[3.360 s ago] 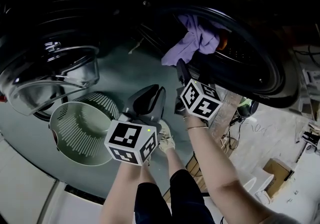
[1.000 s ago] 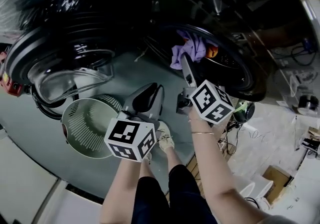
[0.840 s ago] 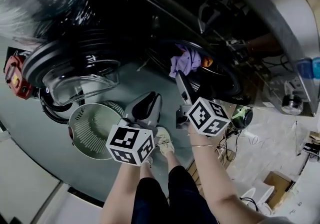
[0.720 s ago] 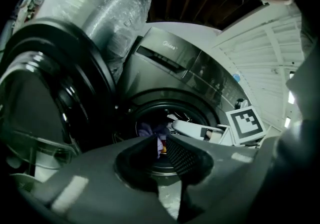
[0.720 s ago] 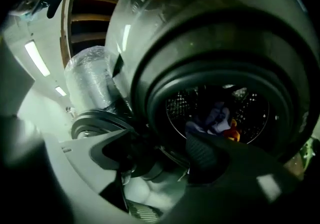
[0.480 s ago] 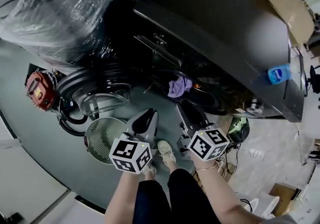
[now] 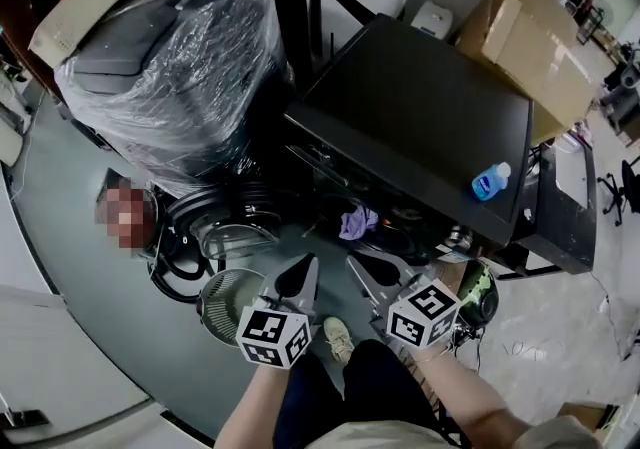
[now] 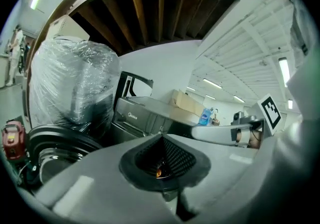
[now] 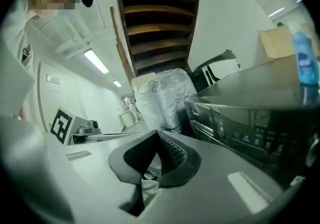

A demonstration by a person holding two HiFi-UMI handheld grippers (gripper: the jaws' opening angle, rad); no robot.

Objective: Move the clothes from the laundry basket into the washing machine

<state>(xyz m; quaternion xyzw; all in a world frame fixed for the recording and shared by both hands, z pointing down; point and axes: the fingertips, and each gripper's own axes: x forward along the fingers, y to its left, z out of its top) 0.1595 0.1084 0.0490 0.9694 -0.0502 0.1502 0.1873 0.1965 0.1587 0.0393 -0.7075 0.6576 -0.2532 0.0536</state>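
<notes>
The dark washing machine (image 7: 420, 127) stands in the middle of the head view with its round door (image 7: 235, 227) swung open to the left. A purple garment (image 7: 357, 222) hangs out of the drum opening, with something orange beside it. The pale laundry basket (image 7: 222, 297) sits on the floor under the door and looks empty. My left gripper (image 7: 304, 265) is shut and holds nothing, above the basket's right edge. My right gripper (image 7: 354, 260) is shut and empty too, a little below the purple garment and apart from it. Both point at the machine's front (image 8: 135, 113).
A blue bottle (image 7: 489, 180) stands on the machine's top near its right edge. A plastic-wrapped appliance (image 7: 170, 67) stands to the left, cardboard boxes (image 7: 540, 47) behind on the right. The person's shoe (image 7: 338, 339) is on the floor below the grippers.
The head view has risen and pulled back, so the machine looks smaller. Both grippers have drawn away from the drum opening. The purple garment stays hanging at the opening.
</notes>
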